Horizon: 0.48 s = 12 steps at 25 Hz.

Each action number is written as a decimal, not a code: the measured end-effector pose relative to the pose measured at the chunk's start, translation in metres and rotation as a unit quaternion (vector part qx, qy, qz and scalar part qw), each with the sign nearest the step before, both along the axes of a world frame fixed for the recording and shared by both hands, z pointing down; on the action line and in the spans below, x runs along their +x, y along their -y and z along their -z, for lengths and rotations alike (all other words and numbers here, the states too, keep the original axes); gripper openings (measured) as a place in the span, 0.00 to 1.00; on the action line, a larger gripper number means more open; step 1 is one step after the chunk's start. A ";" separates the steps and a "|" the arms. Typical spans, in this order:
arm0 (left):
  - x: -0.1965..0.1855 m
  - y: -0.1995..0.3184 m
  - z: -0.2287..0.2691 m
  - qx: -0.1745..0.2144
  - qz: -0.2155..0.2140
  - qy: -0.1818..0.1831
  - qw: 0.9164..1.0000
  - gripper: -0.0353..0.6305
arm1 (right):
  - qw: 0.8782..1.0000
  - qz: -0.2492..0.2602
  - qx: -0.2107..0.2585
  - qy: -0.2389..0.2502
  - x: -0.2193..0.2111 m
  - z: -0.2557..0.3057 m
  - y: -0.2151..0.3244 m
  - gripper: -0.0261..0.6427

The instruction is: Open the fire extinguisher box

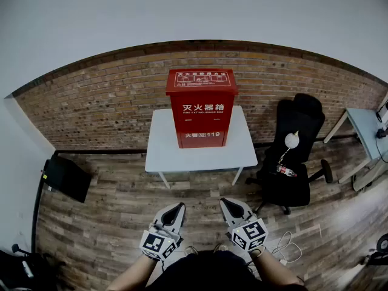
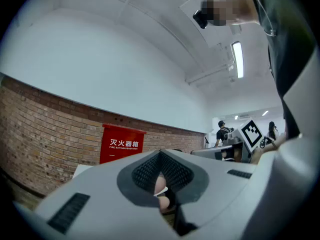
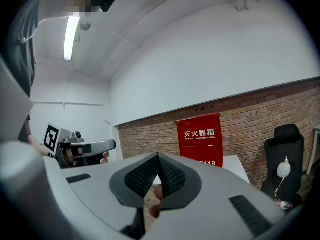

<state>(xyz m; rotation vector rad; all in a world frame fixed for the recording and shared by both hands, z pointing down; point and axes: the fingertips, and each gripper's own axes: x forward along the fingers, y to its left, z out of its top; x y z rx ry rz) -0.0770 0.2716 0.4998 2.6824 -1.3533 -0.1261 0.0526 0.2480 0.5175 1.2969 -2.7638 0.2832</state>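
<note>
I held the left gripper [image 1: 177, 207] and right gripper [image 1: 226, 202] low by my body, side by side, both pointing forward with jaws pressed together and empty. Well ahead, the red fire extinguisher box [image 1: 202, 108] stood upright on a white table [image 1: 162, 147] against a brick wall [image 1: 97, 102].

The left grey plastic gripper [image 1: 180, 206] and the right grey plastic gripper [image 1: 224, 202] look the same. Each has black bumpy pads [image 2: 145, 172] and a white cube with black square markers [image 1: 159, 245]. The person wears a dark top [image 1: 206, 275].
</note>
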 end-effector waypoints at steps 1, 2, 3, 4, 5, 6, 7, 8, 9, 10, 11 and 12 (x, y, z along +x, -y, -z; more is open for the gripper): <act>-0.003 0.001 0.000 -0.003 -0.001 -0.006 1.000 0.13 | 1.000 -0.002 0.000 0.001 -0.003 0.000 -0.001 0.07; -0.006 0.001 0.001 -0.005 -0.002 -0.010 1.000 0.13 | 1.000 -0.004 0.000 0.002 -0.005 0.000 -0.001 0.07; -0.010 0.002 0.002 -0.006 -0.003 -0.014 1.000 0.13 | 1.000 -0.005 0.001 0.002 -0.008 0.000 -0.002 0.07; -0.013 0.002 0.002 -0.006 -0.003 -0.015 1.000 0.13 | 1.000 -0.006 0.002 0.002 -0.012 0.000 -0.003 0.07; -0.016 0.003 0.003 -0.006 -0.004 -0.014 1.000 0.13 | 1.000 -0.008 0.002 0.002 -0.015 -0.001 -0.003 0.07; -0.020 0.003 0.003 -0.005 -0.004 -0.014 1.000 0.13 | 1.000 -0.009 0.002 0.002 -0.018 -0.002 -0.004 0.07; -0.022 0.004 0.002 -0.006 -0.005 -0.014 1.000 0.13 | 1.000 -0.012 0.001 0.003 -0.021 -0.003 -0.004 0.07; -0.025 0.004 0.001 -0.006 -0.006 -0.014 1.000 0.13 | 1.000 -0.014 0.000 0.006 -0.024 -0.004 -0.004 0.07; -0.028 0.005 0.001 -0.006 -0.008 -0.014 1.000 0.13 | 1.000 -0.017 0.000 0.010 -0.026 -0.003 -0.004 0.07; -0.030 0.004 0.000 -0.005 -0.009 -0.014 1.000 0.13 | 1.000 -0.018 0.000 0.013 -0.029 -0.003 -0.004 0.07; -0.033 0.004 0.000 -0.004 -0.011 -0.015 1.000 0.13 | 1.000 -0.020 0.001 0.015 -0.032 -0.002 -0.004 0.07; -0.036 0.004 0.000 -0.003 -0.014 -0.014 1.000 0.13 | 1.000 -0.021 0.002 0.014 -0.034 -0.001 -0.004 0.07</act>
